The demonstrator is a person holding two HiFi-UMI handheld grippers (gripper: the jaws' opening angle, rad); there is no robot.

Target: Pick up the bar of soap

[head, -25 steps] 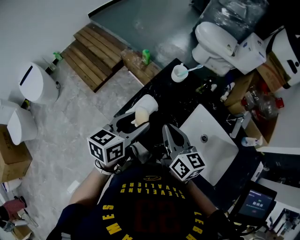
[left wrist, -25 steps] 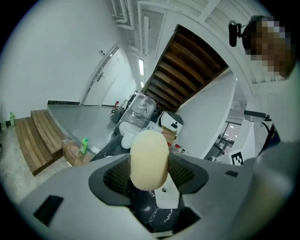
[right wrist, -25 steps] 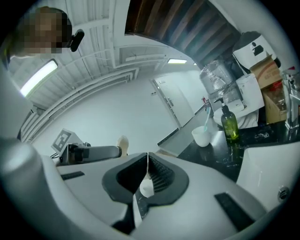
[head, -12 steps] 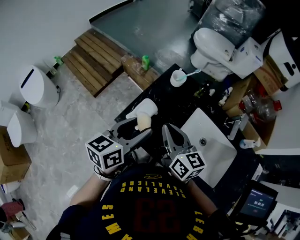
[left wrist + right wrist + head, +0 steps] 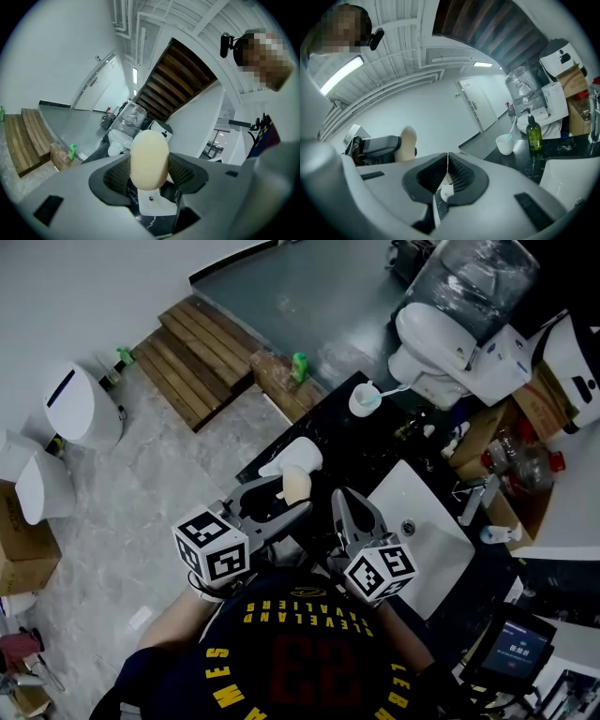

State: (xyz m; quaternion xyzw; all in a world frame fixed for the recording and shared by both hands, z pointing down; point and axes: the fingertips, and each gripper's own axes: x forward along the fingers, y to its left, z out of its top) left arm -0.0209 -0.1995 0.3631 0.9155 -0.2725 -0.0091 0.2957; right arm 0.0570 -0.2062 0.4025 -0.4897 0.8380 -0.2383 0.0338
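Left gripper view — pinching the bar of soap [image 5: 149,157] upright in the left gripper [image 5: 149,180], likely for a secure broad-face hold. Idling the right gripper [image 5: 447,172], jaws together — empty.

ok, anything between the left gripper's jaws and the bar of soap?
Nothing visible. The cream oval bar of soap is clamped between the left gripper's jaws, which press on both its sides. The white soap dish on the black marble counter lies below it, not in the way.
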